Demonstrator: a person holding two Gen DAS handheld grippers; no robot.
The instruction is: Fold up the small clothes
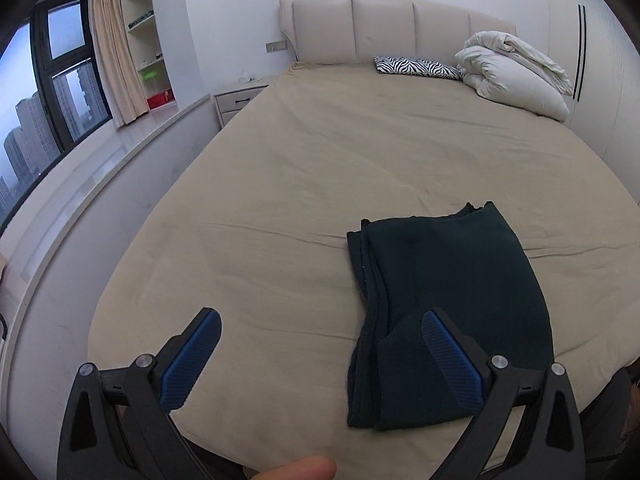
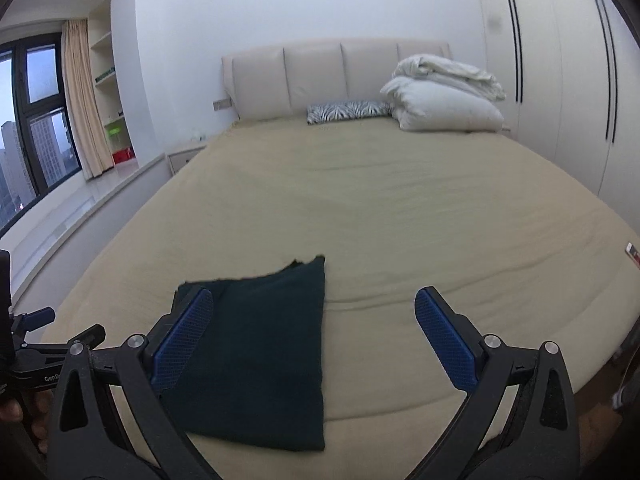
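Note:
A dark green garment point(image 1: 448, 304) lies folded into a rough rectangle on the beige bed sheet point(image 1: 320, 160) near the foot of the bed. My left gripper point(image 1: 320, 320) is open and empty, held above the sheet just left of the garment, its right finger over the garment's near left corner. In the right wrist view the same garment point(image 2: 260, 352) lies flat at lower left. My right gripper point(image 2: 314, 300) is open and empty above it, its left finger over the garment's left edge.
A zebra-print pillow point(image 1: 416, 67) and a piled white duvet point(image 1: 516, 72) sit by the padded headboard point(image 1: 384, 28). A nightstand point(image 1: 236, 102) and window ledge point(image 1: 100, 168) run along the left. Wardrobe doors point(image 2: 560, 72) stand on the right.

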